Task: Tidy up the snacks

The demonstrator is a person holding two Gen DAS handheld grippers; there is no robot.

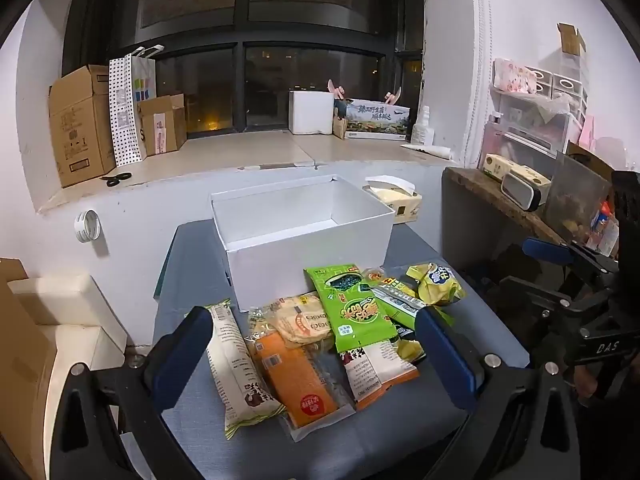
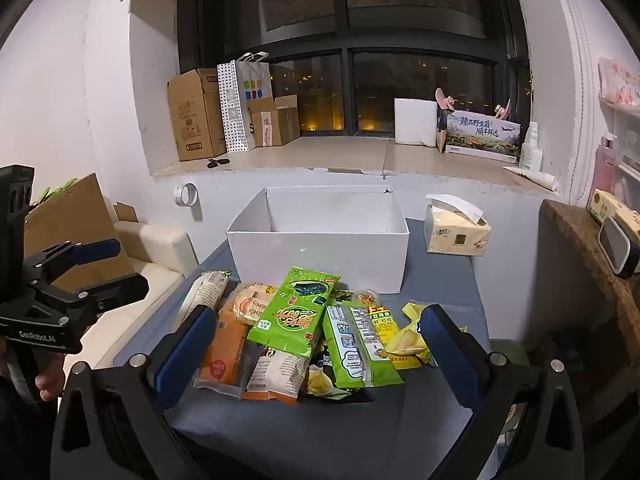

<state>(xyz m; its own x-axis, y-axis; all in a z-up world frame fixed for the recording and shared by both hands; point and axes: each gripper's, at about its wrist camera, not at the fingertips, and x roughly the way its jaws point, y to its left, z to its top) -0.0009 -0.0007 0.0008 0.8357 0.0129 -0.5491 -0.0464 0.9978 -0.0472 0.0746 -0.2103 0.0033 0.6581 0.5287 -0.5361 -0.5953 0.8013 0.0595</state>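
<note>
A pile of snack packets lies on the grey table (image 1: 280,452) in front of an empty white box (image 1: 304,256), also in the right wrist view (image 2: 320,256). The pile includes a green seaweed packet (image 1: 352,312) (image 2: 292,312), an orange packet (image 1: 296,380) (image 2: 228,352), a long white packet (image 1: 236,368), a round cracker packet (image 1: 300,320) and a yellow packet (image 1: 436,284) (image 2: 412,332). My left gripper (image 1: 316,344) is open above the near side of the pile. My right gripper (image 2: 316,344) is open, also short of the pile. Neither holds anything.
A tissue pack (image 2: 456,232) stands right of the box. A wooden shelf (image 1: 500,200) with clutter is at the right. Cardboard boxes (image 1: 80,128) and scissors (image 1: 116,179) sit on the window ledge. A cream seat (image 2: 156,252) is left of the table.
</note>
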